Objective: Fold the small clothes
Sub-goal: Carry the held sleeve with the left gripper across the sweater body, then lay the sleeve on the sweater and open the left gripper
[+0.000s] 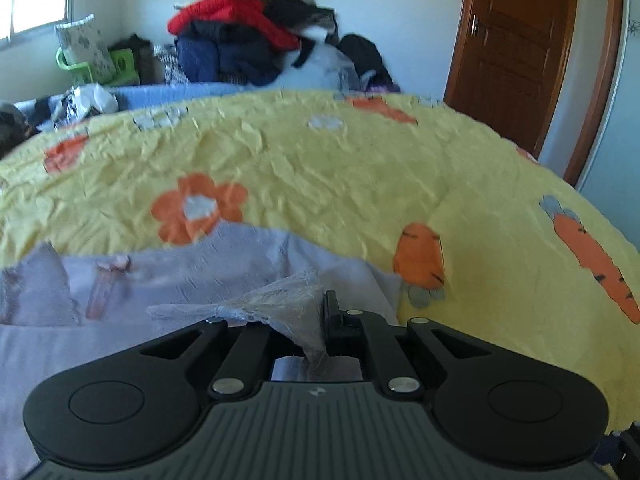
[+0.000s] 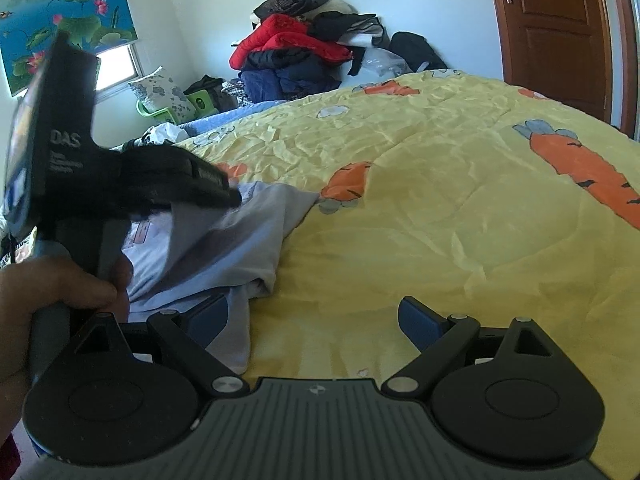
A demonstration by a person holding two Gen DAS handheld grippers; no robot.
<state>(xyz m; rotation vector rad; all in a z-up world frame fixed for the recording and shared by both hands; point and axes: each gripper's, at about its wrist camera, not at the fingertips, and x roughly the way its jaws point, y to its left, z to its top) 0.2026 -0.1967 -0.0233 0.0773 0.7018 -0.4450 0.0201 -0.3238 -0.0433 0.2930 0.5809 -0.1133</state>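
- The left gripper (image 1: 326,320) is clenched on a bunched fold of the pale lilac garment (image 1: 192,276); the pinched cloth stands up between the closed jaws as a creased, translucent peak.
- The garment lies on the near-left part of the yellow quilt (image 1: 320,168), which is printed with orange flowers and carrots. A small pink print shows on the cloth at its left side.
- In the right wrist view the same garment (image 2: 224,240) spreads flat from the left edge toward the centre, with 1 edge draped toward the camera.
- The right gripper (image 2: 312,320) is released: its 2 blue-padded fingers (image 2: 420,320) stand well apart. The left-hand finger lies at the garment's near edge, partly hidden by cloth; the right-hand finger is over bare quilt. Nothing is pressed between the pads.
- A hand (image 2: 60,292) holds the grey handle of the left gripper body (image 2: 132,188), which appears blurred above the garment.
- A pile of clothes (image 1: 256,28), red, navy and black, is stacked against the far wall beyond the quilt.
- A brown wooden door (image 1: 516,48) stands at the right. A lotus-print blind (image 2: 68,12) hangs over the window at the upper left.
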